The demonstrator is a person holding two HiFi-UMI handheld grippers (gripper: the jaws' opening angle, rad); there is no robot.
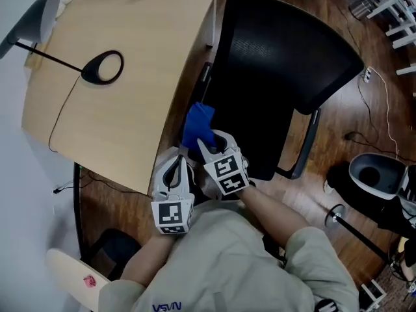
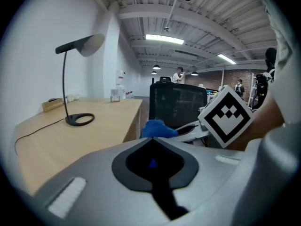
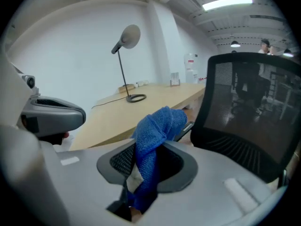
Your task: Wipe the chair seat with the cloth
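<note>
Between the clenched jaws of the right gripper (image 3: 141,192), the blue cloth (image 3: 153,135) is clamped by its lower end. Its free part stands ahead of the jaw tips as a loose, bunched fold. The left gripper (image 2: 153,147) sits just beside the right one on its left, jaws together and holding nothing. The chair seat (image 1: 257,149) lies ahead of and below the right gripper; contact between cloth and seat cannot be confirmed. The cloth looks light, soft, limp and not fragile, with a knitted texture that should drag rather than slip. The present hold on a bunched section appears suitable: a wad projects beyond the tips for wiping. A corner hold would likely trail and fold.
</note>
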